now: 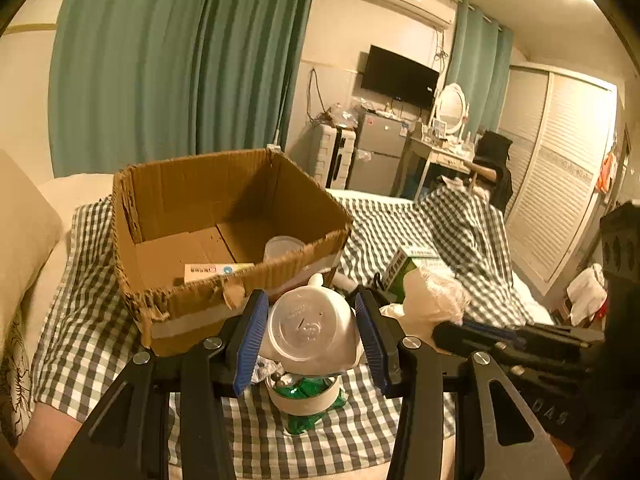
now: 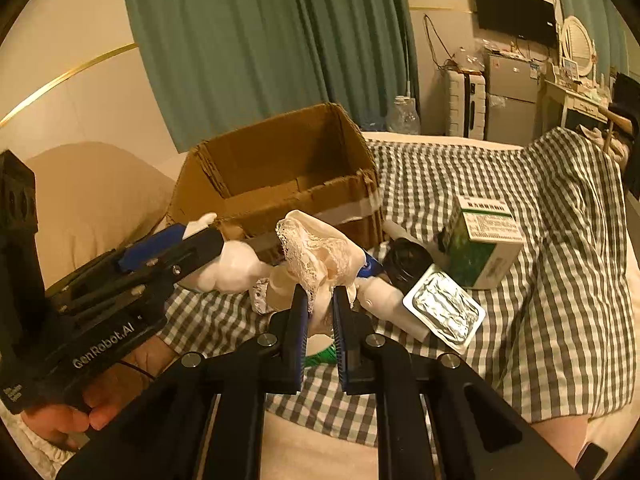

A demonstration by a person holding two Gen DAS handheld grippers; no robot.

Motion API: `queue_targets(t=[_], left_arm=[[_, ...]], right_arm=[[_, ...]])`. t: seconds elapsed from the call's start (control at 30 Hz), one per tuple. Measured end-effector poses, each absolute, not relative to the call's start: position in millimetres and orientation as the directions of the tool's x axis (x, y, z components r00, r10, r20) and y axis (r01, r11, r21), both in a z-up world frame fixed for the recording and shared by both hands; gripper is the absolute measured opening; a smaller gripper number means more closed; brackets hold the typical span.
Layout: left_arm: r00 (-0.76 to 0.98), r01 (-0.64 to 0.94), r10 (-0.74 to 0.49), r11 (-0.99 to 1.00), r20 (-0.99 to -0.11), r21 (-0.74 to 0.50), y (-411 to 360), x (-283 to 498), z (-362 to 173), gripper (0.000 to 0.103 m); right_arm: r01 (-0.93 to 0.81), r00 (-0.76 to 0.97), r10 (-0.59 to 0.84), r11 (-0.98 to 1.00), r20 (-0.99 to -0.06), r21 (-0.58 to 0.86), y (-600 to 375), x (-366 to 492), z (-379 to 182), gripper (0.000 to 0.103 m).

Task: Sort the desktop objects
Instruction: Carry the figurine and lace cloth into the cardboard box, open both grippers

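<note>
A: What is held by the left gripper (image 1: 312, 328)?

B: A smooth white plastic figurine (image 1: 310, 330) is clamped between its ribbed blue pads, low in the centre of the left wrist frame, round base turned toward the lens. From the right wrist view, the same figurine (image 2: 236, 266) is seen sideways at centre left, sticking out of the left gripper (image 2: 200, 240).

A: And the right gripper (image 2: 320, 312)?

B: Its jaws are nearly closed on a soft cream lace cloth (image 2: 320, 252), bunched and frilled at the edge. In the left wrist view that cloth (image 1: 432, 300) is seen as a pale lump at centre right.

A: Where is the box?

B: A brown cardboard box (image 1: 180, 304) with torn, ragged rims is set on the checked cloth (image 1: 100, 320), in the centre left of the left wrist frame. Only there is its inside shown: a flat carton (image 1: 216, 270) and a clear round tub (image 1: 282, 246) lie on the floor, with bare cardboard left beside them.

A: What is shown only by the right view?

B: A foil-topped tray (image 2: 444, 308), a green and white carton (image 2: 484, 248) and a hand (image 2: 84, 408) at lower left. Open checked cloth (image 2: 560, 280) is left at the right.
</note>
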State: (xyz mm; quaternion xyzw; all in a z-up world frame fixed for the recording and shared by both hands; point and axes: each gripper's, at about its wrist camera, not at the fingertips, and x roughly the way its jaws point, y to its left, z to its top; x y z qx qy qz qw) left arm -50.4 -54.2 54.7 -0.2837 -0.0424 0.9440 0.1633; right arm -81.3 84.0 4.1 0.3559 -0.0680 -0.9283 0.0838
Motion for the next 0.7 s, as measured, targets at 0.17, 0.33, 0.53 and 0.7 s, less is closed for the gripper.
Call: queue_targets(t=[0.17, 0.33, 0.53, 0.7], left_arm=[[-0.792, -0.277, 0.341, -0.940, -0.506, -0.201, -63, -56, 73, 0.046], [-0.807, -0.261, 0.334, -0.941, -0.487, -0.214, -76, -64, 88, 0.046], [-0.835, -0.235, 0.308, -0.949, -0.456, -0.210, -86, -68, 98, 0.046], [-0.841, -0.228, 0.305, -0.949, -0.446, -0.219, -93, -75, 100, 0.046]], right_arm=[[0.132, -0.737, -0.209, -0.977, -0.643, 0.166, 76, -87, 11, 0.011], [0.139, -0.751, -0.210, -0.977, -0.626, 0.161, 76, -99, 21, 0.011], [0.146, -0.765, -0.213, -0.977, -0.608, 0.158, 77, -114, 32, 0.011], [0.161, -0.773, -0.219, -0.976, -0.595, 0.149, 72, -126, 40, 0.011]])
